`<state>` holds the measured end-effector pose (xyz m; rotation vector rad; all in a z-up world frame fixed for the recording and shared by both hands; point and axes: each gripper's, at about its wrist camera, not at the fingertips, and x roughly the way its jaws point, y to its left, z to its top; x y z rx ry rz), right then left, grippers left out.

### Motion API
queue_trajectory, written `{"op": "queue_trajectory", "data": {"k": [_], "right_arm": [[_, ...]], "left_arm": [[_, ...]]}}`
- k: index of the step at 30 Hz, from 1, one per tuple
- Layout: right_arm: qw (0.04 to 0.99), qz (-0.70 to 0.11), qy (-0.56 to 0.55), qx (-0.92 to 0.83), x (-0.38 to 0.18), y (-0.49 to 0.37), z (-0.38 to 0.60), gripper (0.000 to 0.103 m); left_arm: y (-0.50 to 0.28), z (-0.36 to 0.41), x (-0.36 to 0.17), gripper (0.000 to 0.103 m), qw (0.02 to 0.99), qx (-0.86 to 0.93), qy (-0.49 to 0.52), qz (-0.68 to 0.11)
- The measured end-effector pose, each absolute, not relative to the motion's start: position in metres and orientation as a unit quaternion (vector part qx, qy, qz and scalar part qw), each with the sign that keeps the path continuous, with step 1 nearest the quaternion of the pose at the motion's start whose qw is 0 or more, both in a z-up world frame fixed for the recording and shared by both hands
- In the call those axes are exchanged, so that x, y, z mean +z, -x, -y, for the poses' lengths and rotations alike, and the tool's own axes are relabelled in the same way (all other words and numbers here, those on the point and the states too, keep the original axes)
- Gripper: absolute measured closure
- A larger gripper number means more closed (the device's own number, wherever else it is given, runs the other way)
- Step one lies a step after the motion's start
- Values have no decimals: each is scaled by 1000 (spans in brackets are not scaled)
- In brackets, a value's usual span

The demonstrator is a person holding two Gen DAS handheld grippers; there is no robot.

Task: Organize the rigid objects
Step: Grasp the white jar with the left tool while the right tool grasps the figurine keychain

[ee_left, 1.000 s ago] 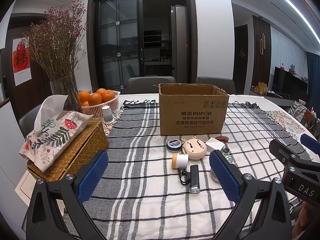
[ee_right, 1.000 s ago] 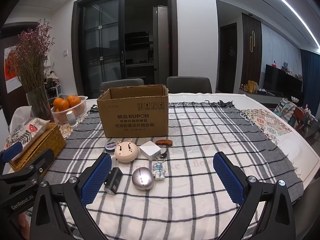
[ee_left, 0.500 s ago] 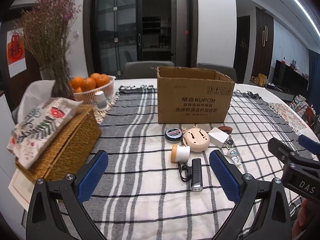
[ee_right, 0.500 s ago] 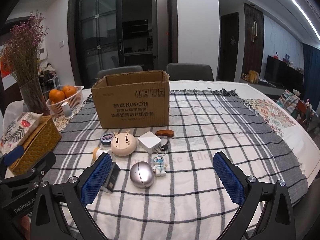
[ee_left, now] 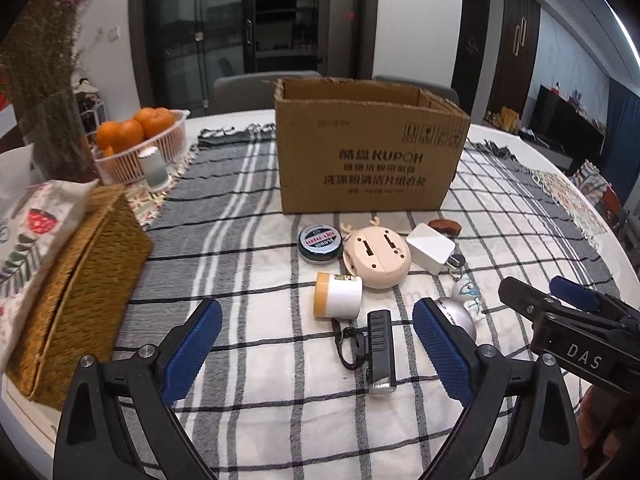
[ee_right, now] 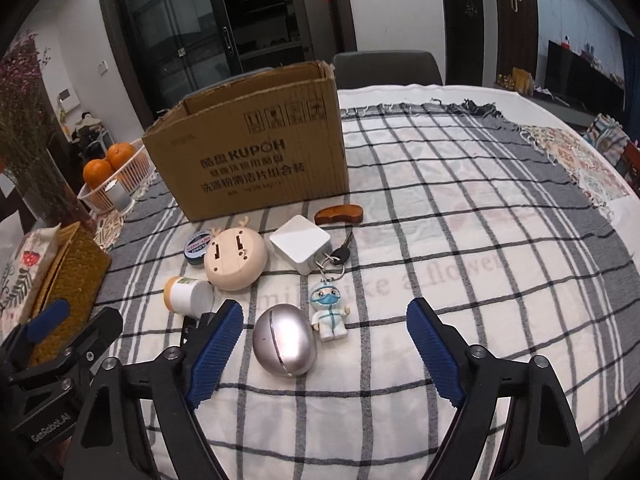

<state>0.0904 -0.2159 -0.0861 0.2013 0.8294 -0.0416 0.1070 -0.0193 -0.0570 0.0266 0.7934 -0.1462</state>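
Note:
An open cardboard box [ee_left: 372, 160] [ee_right: 256, 152] stands on the checked cloth. In front of it lie a green tin [ee_left: 320, 242], a beige round gadget [ee_left: 378, 258], a white cube charger [ee_right: 300, 248], a brown wooden piece [ee_right: 339, 215], a white bottle with a yellow cap [ee_left: 338, 295], a black light [ee_left: 380, 352], a silver egg [ee_right: 285, 340] and a figure keychain [ee_right: 329, 312]. My left gripper [ee_left: 316, 344] is closing, its jaws still wide, the black light between them untouched. My right gripper [ee_right: 326, 350] is closing, with the egg and figure between its fingers, untouched.
A wicker tissue box [ee_left: 76, 284] sits at the left, close to my left gripper. Behind it stand a basket of oranges [ee_left: 140, 140], a small white cup [ee_left: 154, 168] and a vase of dried flowers [ee_left: 44, 92]. Chairs stand beyond the table's far edge.
Both grippers have come forward and down toward the small objects, which now look larger. The right jaws have narrowed clearly, the left ones slightly.

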Motion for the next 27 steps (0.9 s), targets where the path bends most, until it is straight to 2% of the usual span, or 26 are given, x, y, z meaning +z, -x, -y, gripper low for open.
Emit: {"op": "queue_trajectory", "data": {"k": [8, 12, 16, 22, 27], "right_arm": [[893, -436, -112, -3, -104, -118, 218, 32], [886, -449, -118, -1, -113, -129, 220, 38], [878, -462, -123, 4, -121, -140, 222, 40], [862, -487, -137, 8, -136, -155, 224, 47], [852, -500, -152, 13, -145, -162, 227, 55]], "left_arm": [[-134, 25, -70, 8, 904, -87, -24, -417], [-148, 28, -80, 15, 891, -106, -18, -442], [-160, 31, -91, 19, 877, -116, -8, -466], [-174, 36, -102, 22, 869, -115, -10, -481], [-183, 40, -110, 29, 859, -122, -5, -497]]}}
